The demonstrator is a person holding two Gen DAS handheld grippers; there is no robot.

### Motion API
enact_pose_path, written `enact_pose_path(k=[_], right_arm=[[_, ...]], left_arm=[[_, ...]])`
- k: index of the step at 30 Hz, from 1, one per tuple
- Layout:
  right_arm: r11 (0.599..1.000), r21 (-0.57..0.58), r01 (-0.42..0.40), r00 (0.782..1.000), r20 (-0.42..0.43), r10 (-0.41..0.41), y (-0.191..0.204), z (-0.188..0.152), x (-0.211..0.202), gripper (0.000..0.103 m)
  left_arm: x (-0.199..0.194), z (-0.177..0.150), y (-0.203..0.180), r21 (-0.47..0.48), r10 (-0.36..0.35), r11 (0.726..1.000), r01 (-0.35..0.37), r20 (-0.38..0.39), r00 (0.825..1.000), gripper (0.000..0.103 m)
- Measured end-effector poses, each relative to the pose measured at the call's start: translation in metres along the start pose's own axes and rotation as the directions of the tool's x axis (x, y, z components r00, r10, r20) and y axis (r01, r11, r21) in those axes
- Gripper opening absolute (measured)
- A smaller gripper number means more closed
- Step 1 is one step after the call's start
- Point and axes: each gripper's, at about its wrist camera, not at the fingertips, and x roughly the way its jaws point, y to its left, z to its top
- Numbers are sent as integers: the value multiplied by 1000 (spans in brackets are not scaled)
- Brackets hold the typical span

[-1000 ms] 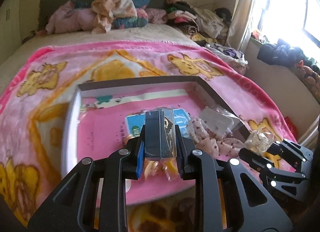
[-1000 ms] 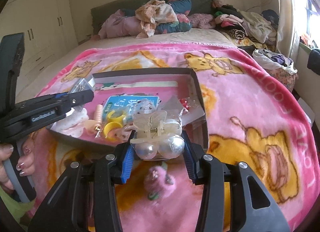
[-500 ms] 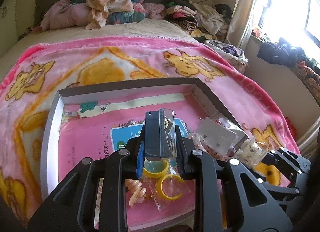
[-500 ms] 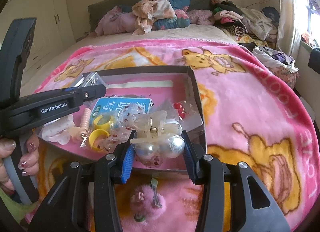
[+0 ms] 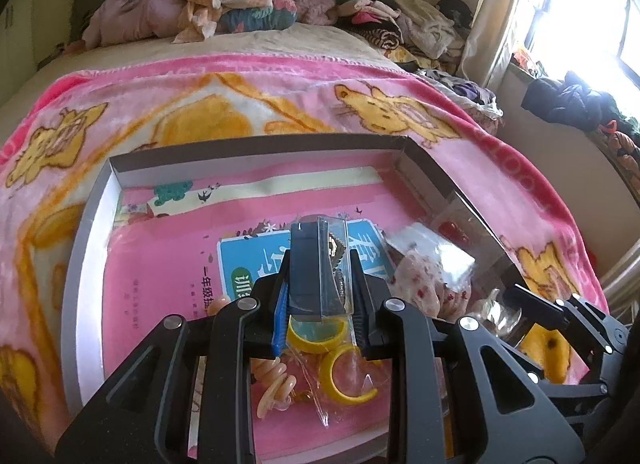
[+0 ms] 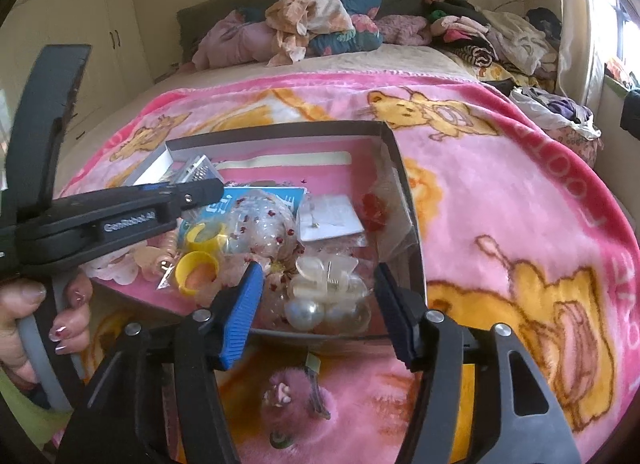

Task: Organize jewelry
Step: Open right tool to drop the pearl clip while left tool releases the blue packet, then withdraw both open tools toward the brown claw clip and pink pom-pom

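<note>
Between left claw (image 5: 320, 304) pads, packet (image 5: 318, 268) upright.

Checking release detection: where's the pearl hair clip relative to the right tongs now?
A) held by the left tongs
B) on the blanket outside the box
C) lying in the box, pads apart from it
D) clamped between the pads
C: the pearl hair clip lies in the box, with the right tongs spread clear of it on both sides.
</note>
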Motion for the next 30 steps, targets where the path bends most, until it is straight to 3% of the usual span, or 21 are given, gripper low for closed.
enact_pose_path(k=[3, 4, 6, 8, 24, 30], right_arm=[[1000, -5, 3, 1000, 18, -3, 2, -3, -7, 62], [1000, -8, 4, 1000, 24, -4, 3, -3, -10, 62], [1000, -15, 9, 999, 38, -9, 5, -5, -16, 67], [1000, -22, 9, 999, 54, -8, 6, -7, -23, 69], [999, -22, 44, 989, 143, -40, 10, -36, -74, 80], [999, -10, 49, 986, 160, -47, 8, -45, -87, 82]], left_arm=[[-1, -2, -1, -4, -9, 1000, 10, 4, 1000, 22], [-2, -3, -2, -1, -6, 1000, 6, 7, 1000, 31], [-5, -5, -2, -3, -9, 1000, 9, 13, 1000, 39], [-9, -6, -2, -5, -9, 1000, 9, 23, 1000, 40], [-76, -22, -7, -59, -18, 998, 29, 178, 984, 81], [-94, -33, -11, -42, -17, 999, 27, 218, 976, 88]])
